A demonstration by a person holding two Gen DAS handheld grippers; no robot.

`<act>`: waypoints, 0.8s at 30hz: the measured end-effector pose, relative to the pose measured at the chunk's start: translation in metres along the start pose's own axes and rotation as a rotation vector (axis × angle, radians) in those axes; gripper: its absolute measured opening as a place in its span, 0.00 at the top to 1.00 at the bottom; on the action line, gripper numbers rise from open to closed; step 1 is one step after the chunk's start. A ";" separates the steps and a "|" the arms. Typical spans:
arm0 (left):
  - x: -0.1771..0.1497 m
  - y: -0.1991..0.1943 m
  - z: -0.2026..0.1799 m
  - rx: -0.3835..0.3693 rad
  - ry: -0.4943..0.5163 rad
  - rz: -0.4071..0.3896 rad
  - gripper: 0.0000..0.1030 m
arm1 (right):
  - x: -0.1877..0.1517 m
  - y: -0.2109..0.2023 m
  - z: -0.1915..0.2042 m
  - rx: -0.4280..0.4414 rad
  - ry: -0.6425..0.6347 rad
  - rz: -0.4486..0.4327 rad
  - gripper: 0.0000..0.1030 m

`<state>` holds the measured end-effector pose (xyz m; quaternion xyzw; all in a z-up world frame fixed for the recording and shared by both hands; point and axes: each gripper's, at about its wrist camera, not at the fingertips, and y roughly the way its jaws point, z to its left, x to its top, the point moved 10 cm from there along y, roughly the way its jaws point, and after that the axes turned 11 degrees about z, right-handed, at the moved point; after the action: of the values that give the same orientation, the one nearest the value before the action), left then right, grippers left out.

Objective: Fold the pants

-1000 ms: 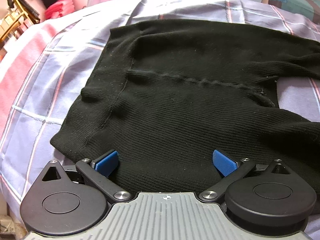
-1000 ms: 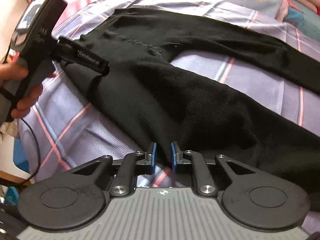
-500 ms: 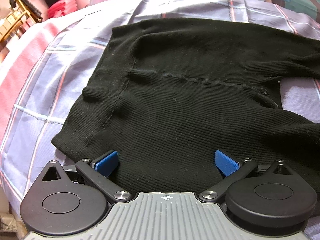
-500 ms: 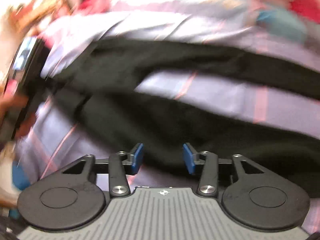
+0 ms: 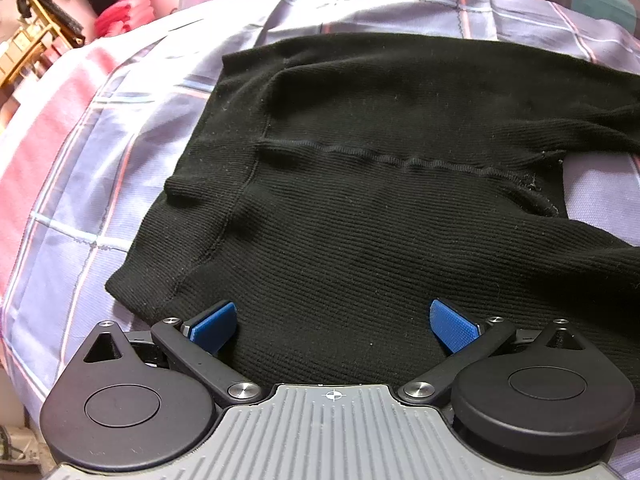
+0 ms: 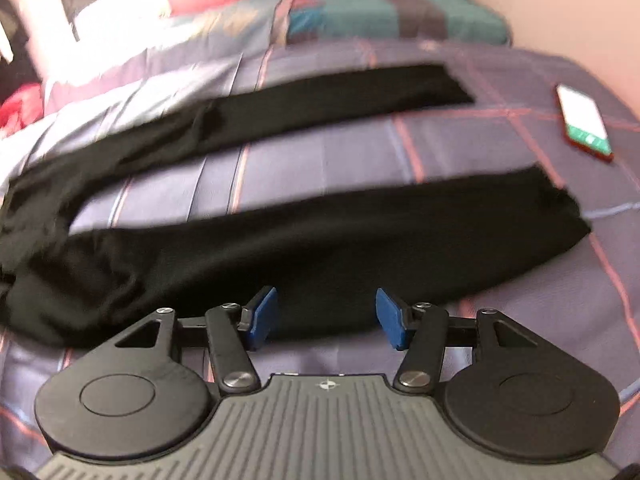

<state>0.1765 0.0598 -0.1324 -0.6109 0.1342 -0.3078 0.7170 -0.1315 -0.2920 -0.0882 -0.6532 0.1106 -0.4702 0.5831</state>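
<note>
One pair of black pants (image 5: 380, 184) lies spread flat on a bed covered by one checked sheet (image 5: 100, 152) in lilac with pink and white lines.

The left gripper (image 5: 334, 322) is wide open, its two blue pads far apart over the near edge of the pants' upper part. Just ahead of it the ribbed fabric fills the view; the waist edge runs off ahead and to its left, and one raised seam crosses the cloth further ahead. To its right the two legs split, with a patch of sheet showing in the fork.

The right gripper (image 6: 326, 318) is also open, holding nothing, its two blue pads set apart over the near edge of the closer leg (image 6: 320, 248). This view is blurred. The second leg (image 6: 280, 108) lies further ahead, well apart from the first, with a strip of sheet between them. Both legs end to the gripper's right.

One phone (image 6: 584, 122) with a red case and a lit screen lies on the sheet ahead and far to the right of the right gripper, beyond the leg ends.
</note>
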 end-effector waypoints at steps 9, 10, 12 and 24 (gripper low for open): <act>0.001 -0.001 -0.003 0.015 0.002 0.005 0.00 | 0.006 0.028 -0.047 -0.051 -0.003 0.077 0.39; 0.000 0.000 -0.003 0.013 -0.002 0.008 0.00 | 0.004 0.024 -0.051 -0.051 -0.002 0.100 0.42; 0.001 0.000 -0.002 0.012 -0.005 0.013 0.00 | 0.007 0.013 -0.057 -0.092 -0.013 0.100 0.48; 0.001 -0.002 -0.004 0.050 0.005 0.017 0.00 | 0.008 0.022 -0.084 -0.118 0.053 0.071 0.22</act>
<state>0.1745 0.0553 -0.1313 -0.5909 0.1337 -0.3063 0.7342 -0.1803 -0.3594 -0.1138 -0.6694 0.1765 -0.4590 0.5569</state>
